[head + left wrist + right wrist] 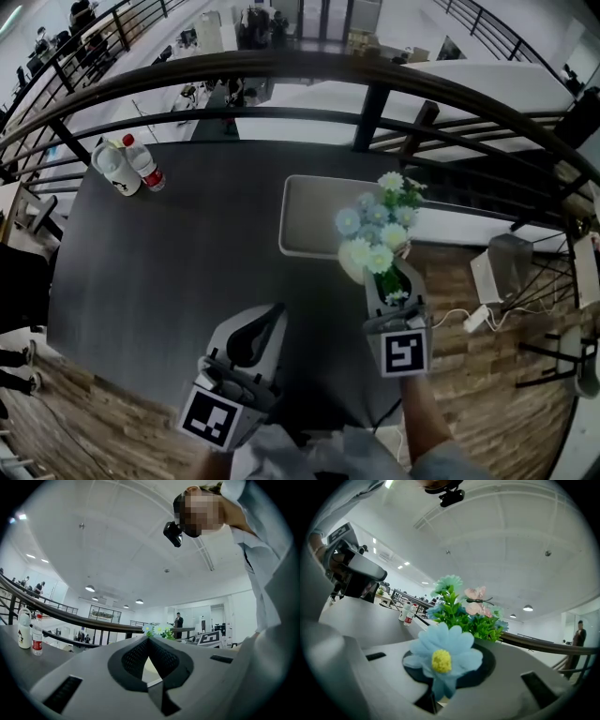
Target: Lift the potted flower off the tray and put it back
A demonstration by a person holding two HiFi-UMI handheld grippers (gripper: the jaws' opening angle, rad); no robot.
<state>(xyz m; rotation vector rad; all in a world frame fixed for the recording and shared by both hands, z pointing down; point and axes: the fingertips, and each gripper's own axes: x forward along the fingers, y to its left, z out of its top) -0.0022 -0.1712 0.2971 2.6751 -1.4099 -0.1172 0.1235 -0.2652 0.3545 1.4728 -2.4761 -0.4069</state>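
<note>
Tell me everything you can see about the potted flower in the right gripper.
The potted flower is an artificial-looking bunch of daisy-like blooms, white, pale blue and one pink, with yellow centres, over bright green leaves, in what looks like a small cream pot. It stands upright. The right gripper is shut on it low down among the leaves; blooms hide the exact contact. It is at the near right corner of the grey tray; whether its base touches the tray cannot be told.
</note>
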